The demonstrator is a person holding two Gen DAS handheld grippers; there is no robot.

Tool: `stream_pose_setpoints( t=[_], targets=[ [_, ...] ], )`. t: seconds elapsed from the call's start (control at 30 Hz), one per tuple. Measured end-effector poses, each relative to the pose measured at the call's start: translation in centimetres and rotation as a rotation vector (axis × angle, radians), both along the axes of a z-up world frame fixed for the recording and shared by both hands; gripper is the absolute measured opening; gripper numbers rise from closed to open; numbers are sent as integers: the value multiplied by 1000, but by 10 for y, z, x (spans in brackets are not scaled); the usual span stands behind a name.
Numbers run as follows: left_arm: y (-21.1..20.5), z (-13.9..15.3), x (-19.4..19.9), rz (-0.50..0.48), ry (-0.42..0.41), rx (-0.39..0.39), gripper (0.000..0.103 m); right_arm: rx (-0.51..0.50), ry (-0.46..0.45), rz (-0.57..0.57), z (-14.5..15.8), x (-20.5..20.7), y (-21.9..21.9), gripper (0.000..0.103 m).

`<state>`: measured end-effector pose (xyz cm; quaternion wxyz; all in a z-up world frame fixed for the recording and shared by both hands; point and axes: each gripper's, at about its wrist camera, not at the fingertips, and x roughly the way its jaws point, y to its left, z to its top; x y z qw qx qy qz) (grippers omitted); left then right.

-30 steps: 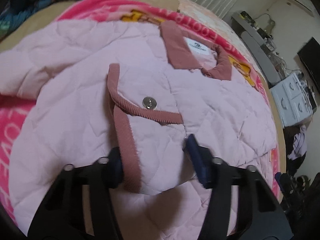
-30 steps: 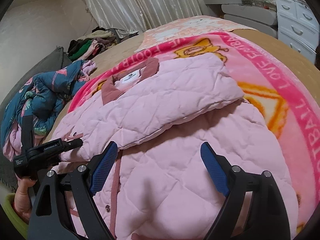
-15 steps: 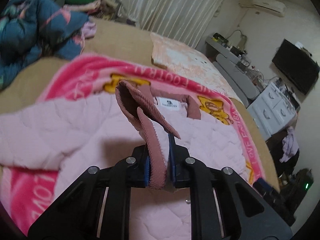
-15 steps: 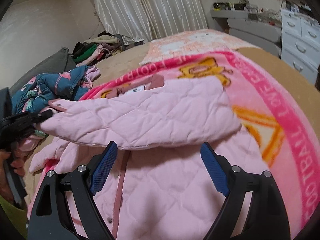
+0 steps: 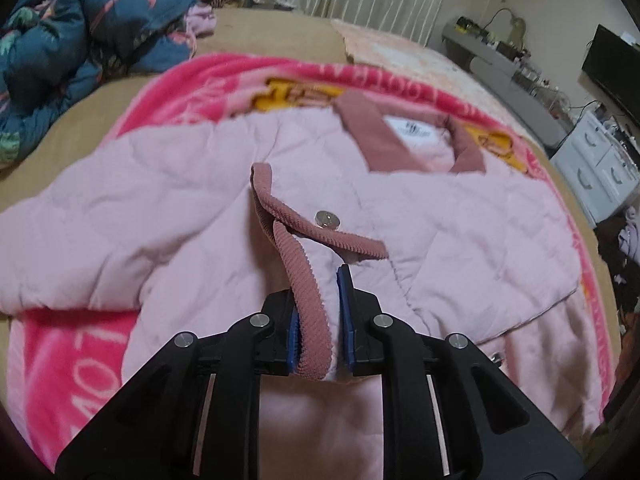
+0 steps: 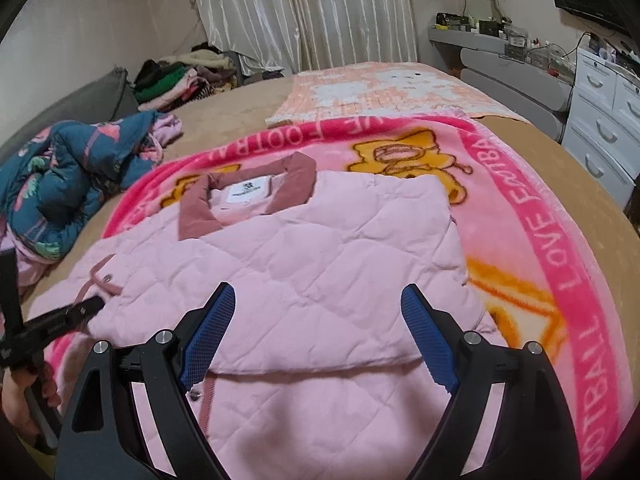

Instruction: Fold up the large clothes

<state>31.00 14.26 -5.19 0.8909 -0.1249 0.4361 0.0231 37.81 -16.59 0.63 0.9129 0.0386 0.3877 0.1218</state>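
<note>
A pale pink quilted jacket (image 5: 460, 248) with a dusty-rose ribbed collar (image 5: 374, 142) and white label lies on a bright pink blanket (image 5: 72, 364). My left gripper (image 5: 318, 312) is shut on the jacket's rose ribbed cuff (image 5: 308, 292), near a silver snap (image 5: 326, 219). From the right wrist the jacket (image 6: 320, 248) has its sleeve folded across the chest, and my right gripper (image 6: 316, 336) hangs open above its lower front with nothing between the fingers. The left gripper (image 6: 84, 306) shows at the left edge, pinching the cuff, with a hand below it.
The pink blanket (image 6: 532, 216) covers a tan bed (image 6: 236, 112). A dark blue floral jacket (image 6: 68, 168) is heaped at the left, and a pile of clothes (image 6: 176, 76) lies by the curtains. White drawers (image 6: 604, 120) and a grey shelf stand at the right.
My left gripper closed on the ribbed cuff, lifted it up off the jacket, then carried it back down onto the chest. The right gripper stayed open and drifted over the jacket.
</note>
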Motion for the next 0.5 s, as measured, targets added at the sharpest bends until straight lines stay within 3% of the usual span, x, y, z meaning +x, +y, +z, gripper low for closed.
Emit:
stream_pose_setpoints(
  t=[0.3, 0.5],
  targets=[
    [0, -15, 1, -12, 21, 6, 12, -56, 139, -25, -50, 32, -3, 84],
    [1, -22, 1, -24, 24, -21, 15, -110, 169, -55, -78, 39, -7, 84]
  ],
)
